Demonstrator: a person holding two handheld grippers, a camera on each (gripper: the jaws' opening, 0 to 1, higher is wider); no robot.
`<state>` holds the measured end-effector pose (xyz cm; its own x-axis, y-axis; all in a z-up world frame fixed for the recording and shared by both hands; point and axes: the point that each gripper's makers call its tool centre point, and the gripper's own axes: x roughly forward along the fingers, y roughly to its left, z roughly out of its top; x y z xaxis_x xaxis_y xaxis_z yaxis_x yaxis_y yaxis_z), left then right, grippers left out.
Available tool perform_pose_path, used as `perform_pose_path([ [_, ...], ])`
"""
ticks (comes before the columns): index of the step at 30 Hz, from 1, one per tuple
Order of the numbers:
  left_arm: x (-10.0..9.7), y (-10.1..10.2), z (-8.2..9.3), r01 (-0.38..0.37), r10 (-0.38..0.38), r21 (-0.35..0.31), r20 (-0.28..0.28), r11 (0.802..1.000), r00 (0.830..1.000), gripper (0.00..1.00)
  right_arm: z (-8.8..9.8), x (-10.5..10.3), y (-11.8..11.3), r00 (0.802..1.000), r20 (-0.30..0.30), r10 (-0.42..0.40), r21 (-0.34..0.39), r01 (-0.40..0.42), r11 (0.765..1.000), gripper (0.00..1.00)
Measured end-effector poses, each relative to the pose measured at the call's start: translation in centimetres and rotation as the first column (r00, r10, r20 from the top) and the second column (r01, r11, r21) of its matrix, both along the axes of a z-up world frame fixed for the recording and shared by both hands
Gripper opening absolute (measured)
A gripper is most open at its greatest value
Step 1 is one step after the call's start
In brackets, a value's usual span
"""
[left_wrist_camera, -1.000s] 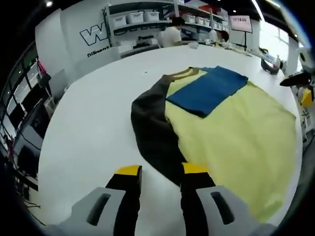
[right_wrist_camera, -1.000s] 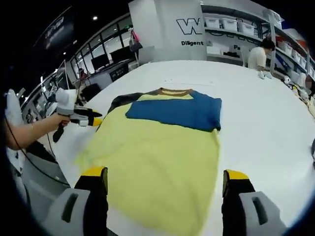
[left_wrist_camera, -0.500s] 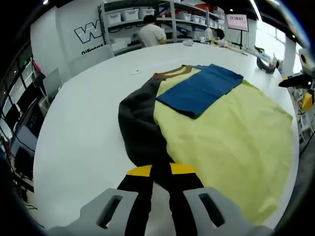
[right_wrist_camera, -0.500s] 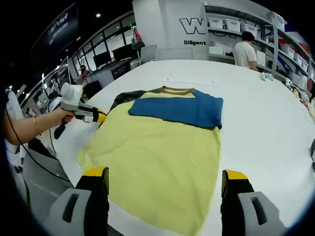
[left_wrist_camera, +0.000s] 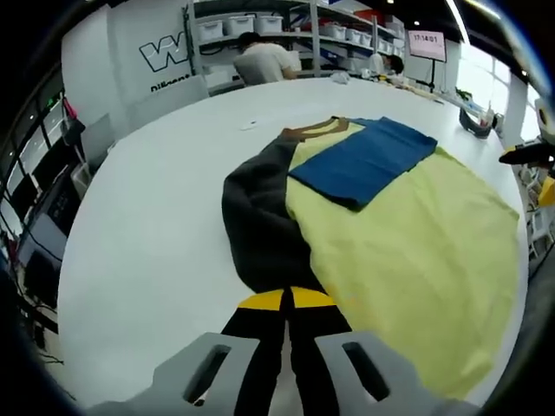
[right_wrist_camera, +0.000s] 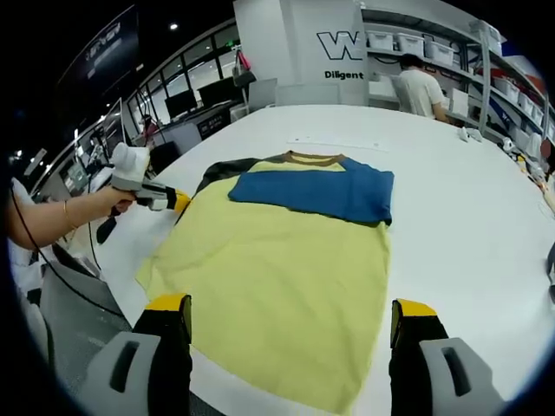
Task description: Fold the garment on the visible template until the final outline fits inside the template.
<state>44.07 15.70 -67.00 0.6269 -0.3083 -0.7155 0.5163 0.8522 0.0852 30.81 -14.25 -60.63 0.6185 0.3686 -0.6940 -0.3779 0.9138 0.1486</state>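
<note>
With the left gripper [left_wrist_camera: 286, 299] clenched, seemingly on the dark sleeve [left_wrist_camera: 260, 230] of the garment [right_wrist_camera: 286, 260] spread on the table [right_wrist_camera: 468, 208], and the right gripper [right_wrist_camera: 290, 316] gaping above the hem, a thin pinch could slip mid-fold.

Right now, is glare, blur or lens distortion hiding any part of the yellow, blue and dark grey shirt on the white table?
Left gripper view: even overhead light, the yellow, blue and dark grey shirt sharp, fisheye curving the white table edge, left gripper shut on the dark sleeve. Right gripper view: shirt sharp, no glare on it, right gripper open, background shelves softer.
</note>
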Motion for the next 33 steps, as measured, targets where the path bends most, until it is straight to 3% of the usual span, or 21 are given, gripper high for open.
perform_pose_path([
  [10, 0.1, 1.4, 0.1, 0.000, 0.000, 0.058, 0.003, 0.998, 1.000, 0.00, 0.1, -0.2, -0.3, 1.000, 0.000, -0.005, -0.003, 0.005, 1.000, 0.95],
  [14, -0.3, 1.2, 0.8, 0.018, -0.018, 0.012, 0.007, 1.000, 1.000, 0.01, 0.1, -0.2, -0.2, 1.000, 0.000, -0.004, -0.001, 0.004, 1.000, 0.95],
  [18, -0.9, 0.0, 1.0, 0.124, -0.126, 0.045, 0.026, 0.991, 0.992, 0.30, 0.1, -0.2, -0.2, 1.000, -0.001, -0.006, 0.002, 0.006, 1.000, 0.96],
  [20, -1.3, -0.3, 0.7, 0.145, -0.146, 0.044, 0.008, 0.988, 0.989, 0.37, 0.2, -0.2, -0.1, 1.000, 0.001, -0.005, 0.005, 0.005, 1.000, 0.97],
  [27, -2.1, -0.5, 0.5, 0.216, -0.216, 0.065, -0.017, 0.974, 0.976, 0.36, 0.3, -0.3, -0.4, 1.000, 0.000, -0.016, 0.005, 0.016, 1.000, 0.96],
  [33, -2.1, -0.1, 0.3, 0.260, -0.258, 0.035, -0.057, 0.965, 0.964, 0.35, 0.4, -0.4, -0.6, 1.000, 0.001, -0.019, -0.001, 0.019, 1.000, 0.96],
])
